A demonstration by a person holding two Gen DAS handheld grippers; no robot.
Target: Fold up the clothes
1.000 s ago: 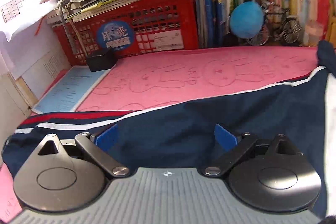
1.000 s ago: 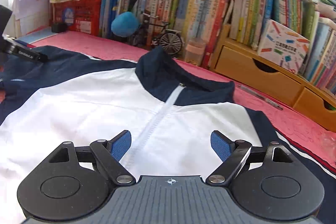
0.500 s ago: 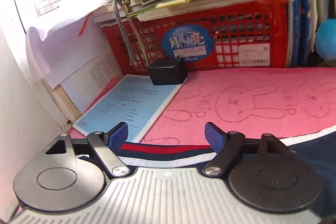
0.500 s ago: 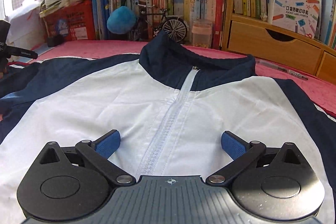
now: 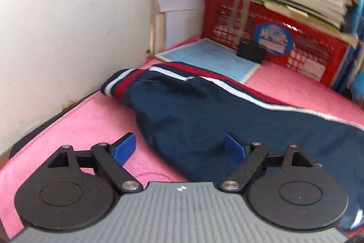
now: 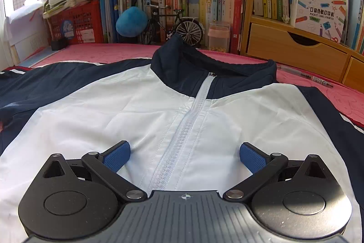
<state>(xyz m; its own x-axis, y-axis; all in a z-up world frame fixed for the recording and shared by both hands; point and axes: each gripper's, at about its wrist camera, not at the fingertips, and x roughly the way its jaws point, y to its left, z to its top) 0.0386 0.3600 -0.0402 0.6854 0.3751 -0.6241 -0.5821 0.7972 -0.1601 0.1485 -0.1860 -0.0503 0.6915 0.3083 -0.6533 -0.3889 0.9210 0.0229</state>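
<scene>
Jacket (image 6: 159, 106): flat on pink mat (image 5: 91, 120), zipped, no fold yet | sleeve (image 5: 193, 106): spread toward mat's left edge | your left gripper (image 5: 179, 147): opening, empty, over sleeve hem | right gripper (image 6: 184, 156): released above zipper (image 6: 182, 129) | all folds remain.

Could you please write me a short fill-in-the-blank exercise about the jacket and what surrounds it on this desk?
1. The jacket's front zipper is fully ____.
2. The navy sleeve ends in a cuff striped red and ____.
3. The model bicycle stands beside a fuzzy ____ ball.
4. The red crate carries a stack of ____.

Missing words: closed; white; blue; books
</scene>
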